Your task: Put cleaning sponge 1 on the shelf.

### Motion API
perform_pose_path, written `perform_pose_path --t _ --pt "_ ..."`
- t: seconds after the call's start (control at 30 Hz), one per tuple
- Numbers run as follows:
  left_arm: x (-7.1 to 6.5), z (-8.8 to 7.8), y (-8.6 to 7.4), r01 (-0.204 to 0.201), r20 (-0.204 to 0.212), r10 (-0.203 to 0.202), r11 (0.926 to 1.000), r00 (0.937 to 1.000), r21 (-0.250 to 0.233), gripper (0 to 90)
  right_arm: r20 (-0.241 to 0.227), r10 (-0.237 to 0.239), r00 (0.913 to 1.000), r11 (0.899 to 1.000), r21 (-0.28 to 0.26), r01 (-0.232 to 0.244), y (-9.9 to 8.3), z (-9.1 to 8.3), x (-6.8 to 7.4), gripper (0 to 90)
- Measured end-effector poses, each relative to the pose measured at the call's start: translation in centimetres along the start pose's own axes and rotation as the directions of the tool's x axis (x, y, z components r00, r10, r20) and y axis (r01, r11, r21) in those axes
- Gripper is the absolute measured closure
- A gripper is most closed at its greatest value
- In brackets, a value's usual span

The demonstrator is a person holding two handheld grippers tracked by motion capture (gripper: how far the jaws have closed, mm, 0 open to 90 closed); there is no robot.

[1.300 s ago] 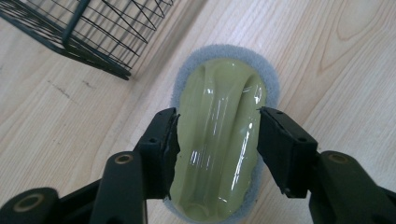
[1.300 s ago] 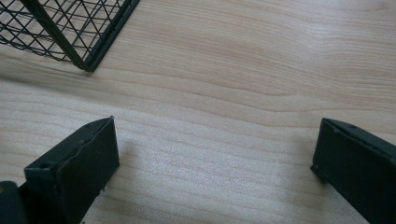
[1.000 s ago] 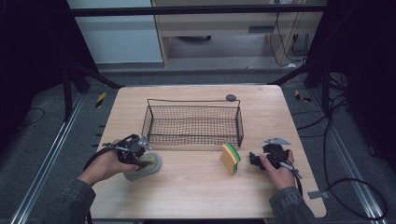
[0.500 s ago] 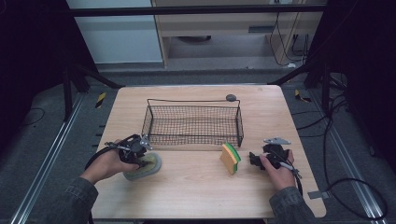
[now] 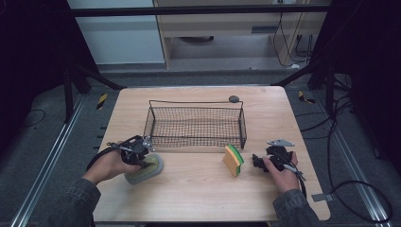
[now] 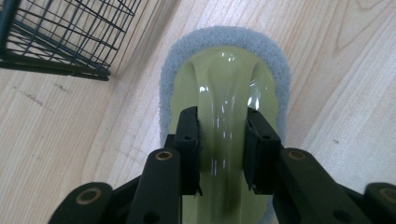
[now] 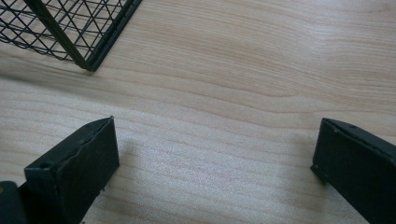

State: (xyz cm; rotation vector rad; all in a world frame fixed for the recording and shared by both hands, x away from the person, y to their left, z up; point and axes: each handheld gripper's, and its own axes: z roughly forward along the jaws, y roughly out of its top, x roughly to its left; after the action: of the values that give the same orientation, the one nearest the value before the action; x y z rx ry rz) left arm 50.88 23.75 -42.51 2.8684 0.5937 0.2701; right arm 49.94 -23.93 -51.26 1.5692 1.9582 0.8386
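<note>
The scrubber (image 6: 224,93) is lying flat on the desk (image 5: 198,189), just beside the basket (image 5: 196,124). It is wearing a grey fuzzy pad and a shiny yellow-green handle.

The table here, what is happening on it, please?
A person works at the wooden table with a tool in each hand. The left tool has just closed on the glossy handle of a scrubbing pad lying flat near the wire basket. The right tool rests open on the table with nothing between its jaws, beside a yellow-green sponge that stands on its edge. The basket holds nothing.
</note>
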Motion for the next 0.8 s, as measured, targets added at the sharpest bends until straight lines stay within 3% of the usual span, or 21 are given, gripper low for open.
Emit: perform_pose_path --t 0.27,0.5,0.7,0.8 --pt "-0.8 -2.5 -0.7 -0.002 -0.062 -0.004 0.9960 0.9981 -0.090 70.1 0.002 -0.002 1.0000 1.000 -0.001 0.002 0.0 0.0 0.0 0.6" --pt "-1.2 -4.2 -0.4 -0.029 -0.106 0.017 0.9938 0.9942 -0.107 70.1 0.001 -0.003 1.0000 1.000 0.000 0.003 0.0 0.0 0.0 0.7" --pt "-0.9 -5.6 0.7 -0.064 -0.157 0.047 0.9921 0.9865 -0.108 70.1 0.000 -0.006 1.0000 1.000 0.000 0.006 0.0 0.0 0.0 0.6" --pt "-0.5 -6.5 1.5 -0.087 -0.191 0.063 0.9891 0.9796 -0.119 70.1 -0.001 -0.007 1.0000 1.000 0.000 0.007 0.0 0.0 0.0 0.7"
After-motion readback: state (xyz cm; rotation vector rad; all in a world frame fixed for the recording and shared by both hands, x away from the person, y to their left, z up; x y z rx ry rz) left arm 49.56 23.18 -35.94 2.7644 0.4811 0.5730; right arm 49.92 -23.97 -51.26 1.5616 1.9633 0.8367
